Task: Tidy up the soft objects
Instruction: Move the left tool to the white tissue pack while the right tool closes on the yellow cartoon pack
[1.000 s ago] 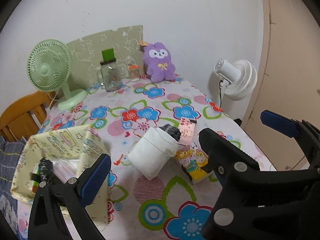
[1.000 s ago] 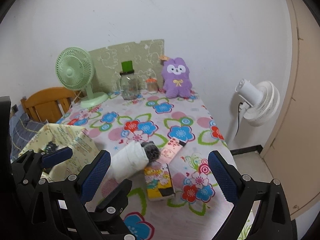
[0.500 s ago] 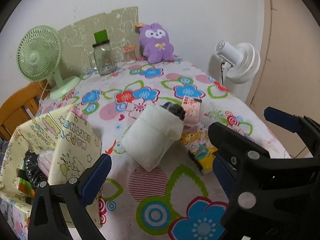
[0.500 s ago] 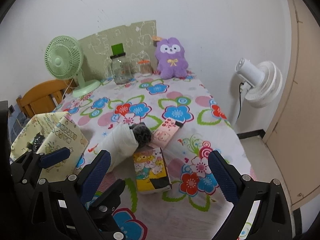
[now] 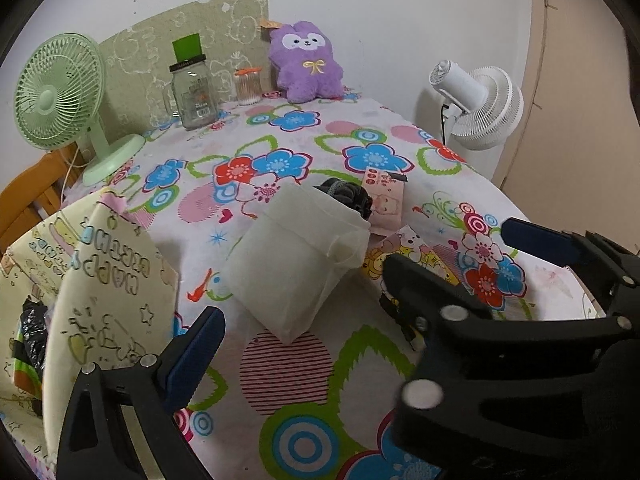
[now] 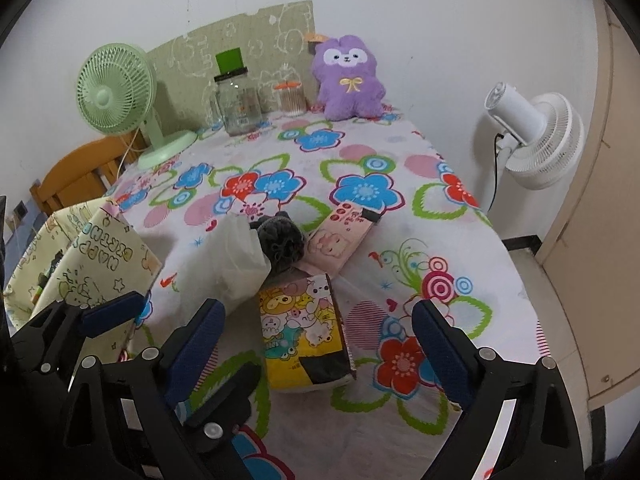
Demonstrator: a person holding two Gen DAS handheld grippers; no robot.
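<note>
A white cloth pouch [image 5: 304, 264] lies mid-table with a dark grey fuzzy ball [image 5: 348, 196] poking from its mouth. Behind it rests a pink pack [image 6: 340, 236], and in front a yellow cartoon pack [image 6: 300, 332]. A purple plush bunny [image 6: 348, 80] sits against the far wall. My left gripper [image 5: 316, 352] hovers open over the pouch's near end, its right finger hidden behind the other gripper. My right gripper [image 6: 318, 354] hangs above the yellow pack with its jaws closing. The pack shows in the gap and the pads stay apart from it.
A yellow "happy birthday" bag [image 5: 92, 288] with items inside stands at the left edge. At the back stand a green fan [image 5: 60, 92], a glass jar [image 5: 194, 92] and a small swab jar [image 5: 248, 84]. A white fan [image 6: 532, 136] stands off the table's right edge, and a wooden chair [image 6: 76, 176] is at the left.
Both grippers have sunk toward the table and tipped further down. The pouch and packs now sit larger and nearer between the fingers. Nothing on the table has moved.
</note>
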